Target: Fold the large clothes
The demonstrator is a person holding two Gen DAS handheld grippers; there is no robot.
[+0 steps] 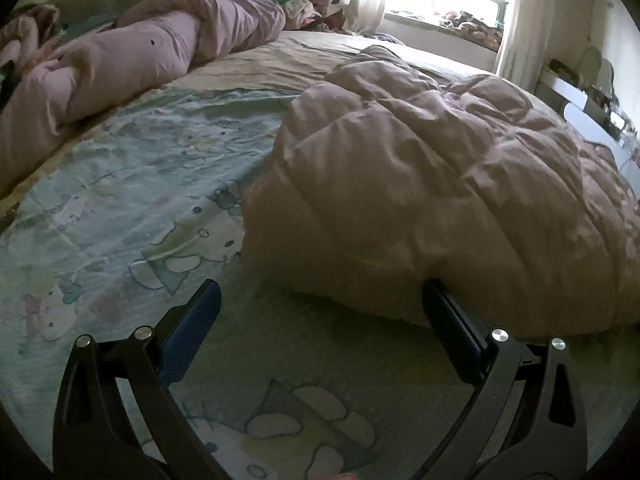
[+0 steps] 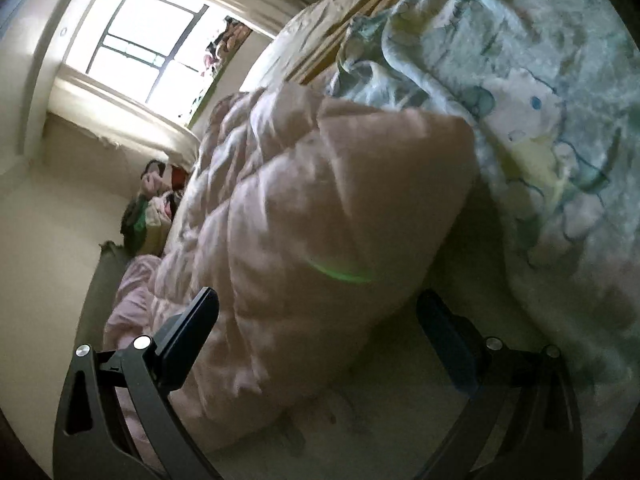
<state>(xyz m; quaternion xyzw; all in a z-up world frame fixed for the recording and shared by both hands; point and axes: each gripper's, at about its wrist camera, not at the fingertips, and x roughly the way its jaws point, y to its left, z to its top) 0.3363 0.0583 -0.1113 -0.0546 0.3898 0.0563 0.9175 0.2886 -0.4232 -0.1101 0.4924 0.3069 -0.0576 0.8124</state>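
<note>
Left gripper (image 1: 320,312): jaws gaping, empty, hovering low over bed (image 1: 120,200); coat (image 1: 440,184) lying ahead and rightward, hem touching right finger. Right gripper (image 2: 316,320): jaws spread, straddling coat (image 2: 320,208) corner, long axis running away toward window (image 2: 148,48). Right looking nearer.

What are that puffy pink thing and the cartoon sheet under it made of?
The puffy pink garment looks like a quilted, padded fabric with a soft matte finish: stitched channels and plump creases show. The cartoon sheet appears to be thin printed woven cloth, probably cotton, lying flat with fine wrinkles.
</note>
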